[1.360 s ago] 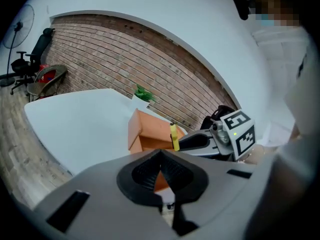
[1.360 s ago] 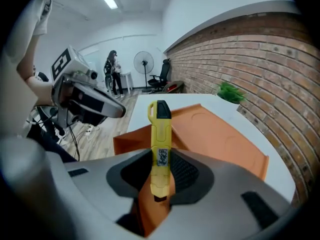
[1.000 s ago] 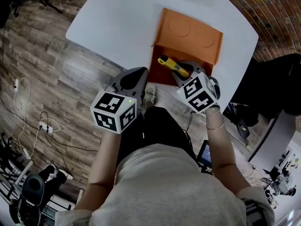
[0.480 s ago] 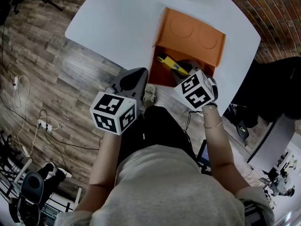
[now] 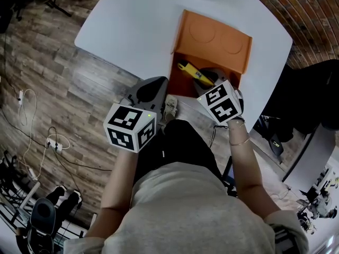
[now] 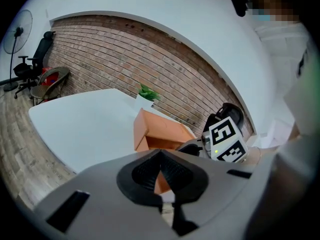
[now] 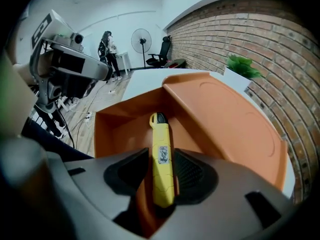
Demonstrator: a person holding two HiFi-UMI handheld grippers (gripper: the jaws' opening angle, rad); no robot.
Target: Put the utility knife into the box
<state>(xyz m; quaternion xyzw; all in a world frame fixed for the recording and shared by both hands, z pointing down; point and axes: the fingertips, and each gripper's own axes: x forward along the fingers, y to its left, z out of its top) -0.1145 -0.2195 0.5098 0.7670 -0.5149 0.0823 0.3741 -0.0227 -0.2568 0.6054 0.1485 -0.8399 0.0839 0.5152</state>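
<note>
Where the head view starts at the left, floor (image 5: 53, 62): grey-brown wood planks with loose cables on them.
Table (image 5: 132, 25): white, with a rounded corner; most of its top is bare.
Left gripper (image 5: 151, 89): it hangs just off the table's near edge, beside the box and apart from it. In its own view (image 6: 160, 156) the ribbed pads meet at their tips, with nothing between them.
Box (image 5: 212, 38): orange and open, at the table's near edge. Its lid is folded back flat, away from the person, and the deep compartment faces the grippers (image 7: 220, 119).
Utility knife (image 5: 193, 74): yellow with a dark tip. It lies slantwise inside the box's open compartment, tip toward the far side. Its rear end sits between the right gripper's jaws (image 7: 161, 149).
Right gripper (image 5: 209, 78): it tilts steeply down into the box. Its jaws (image 7: 161, 156) have just been opening and stand apart around the knife's handle. A clear gap shows at the left pad, and the right pad is close beside the handle.
Potted plant (image 7: 240, 66): green, in a white pot beyond the box.
Brick wall (image 7: 220, 34): red, behind the table.
</note>
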